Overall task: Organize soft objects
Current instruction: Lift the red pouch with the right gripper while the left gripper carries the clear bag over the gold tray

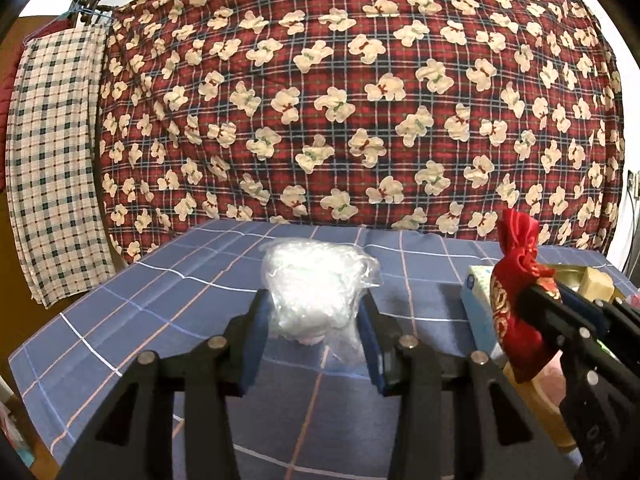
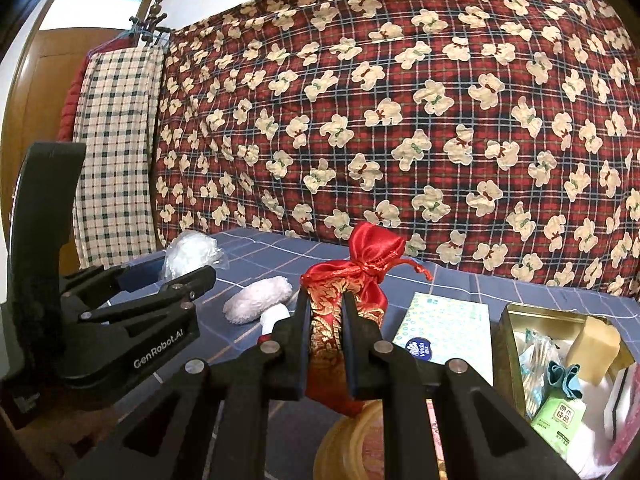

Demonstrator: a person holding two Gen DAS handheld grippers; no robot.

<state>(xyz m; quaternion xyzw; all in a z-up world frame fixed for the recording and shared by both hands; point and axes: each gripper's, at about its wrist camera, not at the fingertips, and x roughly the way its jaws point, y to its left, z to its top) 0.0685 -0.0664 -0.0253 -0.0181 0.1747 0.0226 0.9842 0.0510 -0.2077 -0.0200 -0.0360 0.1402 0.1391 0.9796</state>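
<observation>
Left wrist view: huge red plaid quilt with cream bears [image 1: 360,92] hung as backdrop, cream-and-green checked cloth [image 1: 56,152] hanging at far left. Below, blue checked tablecloth [image 1: 192,280] across the table. Near centre, left gripper [image 1: 312,320] clamped on clear plastic bag of white stuffing [image 1: 316,292], blue pads [image 1: 256,332] pressing both sides, bag held above the cloth. At right, right gripper [image 1: 540,300] pinching red satin drawstring pouch [image 1: 516,292].

Right wrist view: gold tin box [image 2: 508,344] at lower right, crammed with small packets and a tan block. Just left of it, Vinda tissue pack [image 2: 444,332] flat on the cloth. Pouch upright between narrow, closed jaws, above a round gold lid [image 2: 356,440]. Further left, fuzzy white roll [image 2: 256,300] lying on the cloth.
</observation>
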